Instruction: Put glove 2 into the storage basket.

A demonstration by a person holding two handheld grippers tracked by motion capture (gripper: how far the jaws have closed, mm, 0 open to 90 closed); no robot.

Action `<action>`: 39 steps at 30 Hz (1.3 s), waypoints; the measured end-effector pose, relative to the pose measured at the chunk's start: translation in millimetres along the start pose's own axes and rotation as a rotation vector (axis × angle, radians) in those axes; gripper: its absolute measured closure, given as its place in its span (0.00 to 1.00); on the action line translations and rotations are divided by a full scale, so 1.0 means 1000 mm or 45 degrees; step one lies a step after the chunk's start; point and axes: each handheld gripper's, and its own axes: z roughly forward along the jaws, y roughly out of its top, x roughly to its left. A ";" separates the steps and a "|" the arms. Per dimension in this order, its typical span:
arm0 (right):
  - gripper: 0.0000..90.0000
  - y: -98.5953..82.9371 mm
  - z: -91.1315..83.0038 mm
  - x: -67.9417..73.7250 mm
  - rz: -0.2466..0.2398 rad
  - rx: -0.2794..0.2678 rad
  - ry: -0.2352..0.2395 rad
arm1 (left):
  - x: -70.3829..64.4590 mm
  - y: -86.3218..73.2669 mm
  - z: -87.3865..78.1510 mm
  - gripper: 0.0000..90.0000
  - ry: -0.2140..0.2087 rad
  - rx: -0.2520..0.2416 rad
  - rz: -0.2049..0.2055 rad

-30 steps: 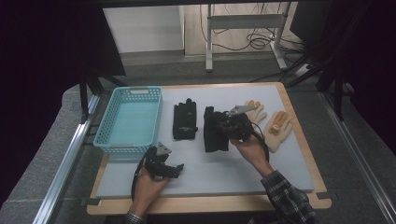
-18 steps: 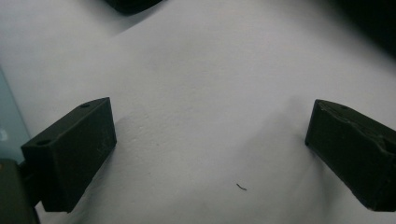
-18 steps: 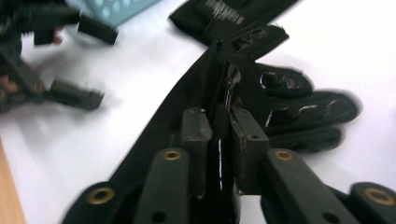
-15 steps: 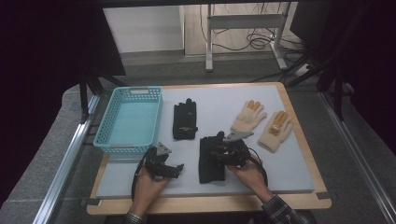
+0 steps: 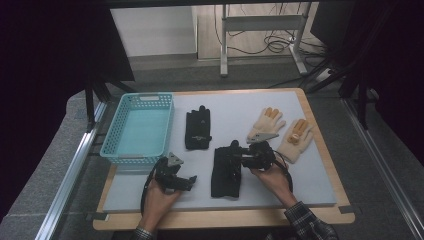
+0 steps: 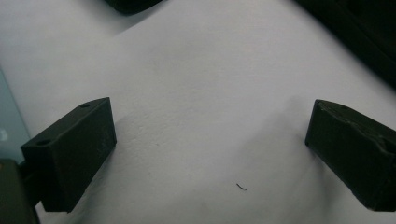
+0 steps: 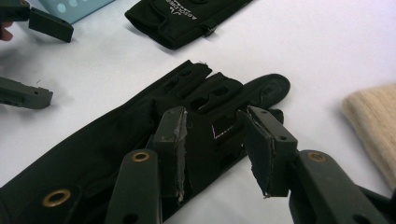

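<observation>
High view: you are resting your right gripper [image 5: 239, 156] over the black glove [image 5: 226, 172] lying low in the centre of the frame, while your left gripper [image 5: 186, 181] is sitting on the white mat [image 5: 310, 175] at lower left, just below the blue basket [image 5: 140, 131]. In the right gripper view its jaws are standing partly apart with the glove's fingers [image 7: 219, 93] between them, not pinched, and in the left gripper view the 2 jaws are gaping wide over bare mat, holding nothing. A second black glove [image 5: 198, 130] is lying at centre and 2 cream gloves [image 5: 280, 131] at centre right.

A grey floor [image 5: 45, 170] surrounds the table [image 5: 320, 125]; a white metal stand [image 5: 260, 22] stands beyond.
</observation>
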 end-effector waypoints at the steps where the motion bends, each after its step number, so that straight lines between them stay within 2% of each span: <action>1: 0.64 0.002 0.002 0.000 -0.005 0.000 0.004 | 0.000 0.000 0.000 0.02 0.000 0.000 0.000; 8: 0.54 0.021 0.024 -0.006 0.021 -0.006 0.020 | 0.000 0.000 0.000 0.02 0.000 0.000 0.000; 13: 0.50 0.041 0.045 -0.009 0.035 0.002 0.064 | 0.000 0.000 0.000 0.02 0.000 0.000 0.000; 15: 0.51 0.049 0.055 -0.009 0.015 0.019 0.071 | 0.000 0.000 0.000 0.02 0.000 0.002 0.002; 22: 0.66 0.070 0.094 -0.011 -0.069 0.093 0.081 | 0.000 0.000 0.000 0.02 -0.002 -0.003 -0.002; 25: 0.67 0.075 0.108 -0.013 -0.081 0.119 0.080 | 0.000 0.000 0.000 0.02 -0.002 -0.003 -0.002; 28: 0.70 0.078 0.121 -0.015 -0.065 0.139 0.112 | 0.000 0.000 0.000 0.02 -0.003 -0.003 -0.002; 31: 0.79 0.078 0.131 -0.018 -0.073 0.177 0.118 | 0.000 0.000 0.000 0.02 -0.003 -0.003 -0.003; 32: 0.85 0.078 0.131 -0.018 -0.073 0.167 0.124 | 0.000 0.000 0.000 0.02 -0.003 -0.003 -0.002; 34: 0.90 0.079 0.131 -0.016 -0.066 0.180 0.132 | 0.000 0.000 0.000 0.02 -0.003 -0.003 -0.002; 36: 0.92 0.078 0.129 -0.011 -0.093 0.195 0.139 | 0.000 0.000 0.000 0.02 -0.003 -0.002 -0.002; 39: 0.91 0.076 0.125 0.004 -0.128 0.207 0.213 | 0.000 0.000 0.000 0.02 -0.003 -0.002 -0.002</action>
